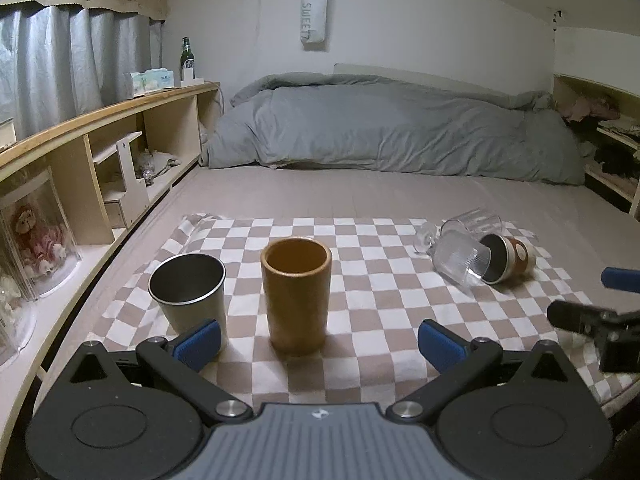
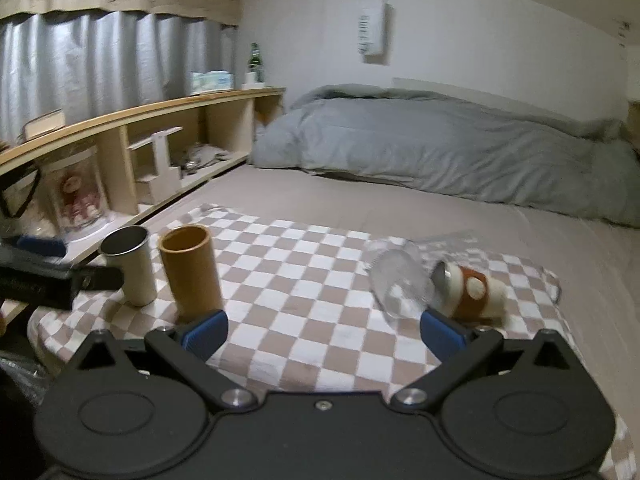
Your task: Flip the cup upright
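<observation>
On the checkered cloth [image 1: 360, 300] a steel cup [image 1: 190, 292] and an orange-brown cup [image 1: 296, 292] stand upright. To the right a ribbed clear glass [image 1: 462, 258], a second clear glass [image 1: 474, 220] and a brown-and-cream cup [image 1: 508, 256] lie on their sides. My left gripper [image 1: 320, 344] is open and empty, just in front of the orange-brown cup. My right gripper [image 2: 322, 332] is open and empty, near the lying ribbed glass [image 2: 400, 284] and brown-and-cream cup [image 2: 468, 288]. The upright cups show at left in the right wrist view, steel [image 2: 128, 264] and orange-brown [image 2: 192, 272].
A grey duvet [image 1: 380, 132] lies across the back of the bed. A wooden shelf unit [image 1: 100, 152] runs along the left with boxes, a bottle [image 1: 186, 58] and display cases. The right gripper's fingers [image 1: 592, 316] show at the left wrist view's right edge.
</observation>
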`<act>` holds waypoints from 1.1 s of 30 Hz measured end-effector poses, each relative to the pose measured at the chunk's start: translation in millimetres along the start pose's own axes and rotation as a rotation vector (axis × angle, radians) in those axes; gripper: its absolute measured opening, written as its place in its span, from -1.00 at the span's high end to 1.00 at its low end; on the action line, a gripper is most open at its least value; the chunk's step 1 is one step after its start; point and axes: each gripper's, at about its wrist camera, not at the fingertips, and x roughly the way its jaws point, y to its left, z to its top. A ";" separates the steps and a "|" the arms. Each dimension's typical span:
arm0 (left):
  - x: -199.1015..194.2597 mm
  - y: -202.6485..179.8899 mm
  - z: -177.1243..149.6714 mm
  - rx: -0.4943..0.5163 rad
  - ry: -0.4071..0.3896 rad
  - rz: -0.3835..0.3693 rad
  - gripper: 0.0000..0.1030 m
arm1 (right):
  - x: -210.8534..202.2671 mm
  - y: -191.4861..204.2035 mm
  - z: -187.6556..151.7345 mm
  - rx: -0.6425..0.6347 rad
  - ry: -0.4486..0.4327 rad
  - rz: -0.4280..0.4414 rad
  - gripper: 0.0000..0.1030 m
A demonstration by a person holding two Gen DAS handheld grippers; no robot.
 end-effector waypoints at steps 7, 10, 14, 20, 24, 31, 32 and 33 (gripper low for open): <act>-0.7 -1.9 -5.2 -0.012 -0.003 0.033 -1.00 | -4.9 -3.6 -3.4 0.012 -0.001 -0.034 -1.00; 0.1 -1.2 -6.9 -0.013 0.002 0.048 -1.00 | -6.8 -2.9 -5.2 0.009 0.000 -0.044 -1.00; 0.5 -0.6 -7.2 -0.014 0.006 0.052 -1.00 | -7.3 -4.4 -5.5 0.015 0.006 -0.055 -1.00; 1.1 -0.5 -7.0 -0.009 0.005 0.052 -1.00 | -7.1 -4.4 -5.4 0.014 0.007 -0.056 -1.00; 1.0 -1.0 -7.3 -0.009 0.005 0.053 -1.00 | -7.6 -3.9 -7.5 0.011 0.004 -0.051 -1.00; 1.0 -2.4 -7.8 -0.008 0.005 0.053 -1.00 | -7.8 -3.3 -7.8 0.008 0.004 -0.048 -1.00; 1.1 -2.7 -7.8 -0.008 0.005 0.051 -1.00 | -7.9 -3.2 -8.2 0.008 0.005 -0.048 -1.00; 1.1 -2.9 -7.8 -0.008 0.004 0.053 -1.00 | -7.8 -3.4 -7.9 0.007 0.004 -0.048 -1.00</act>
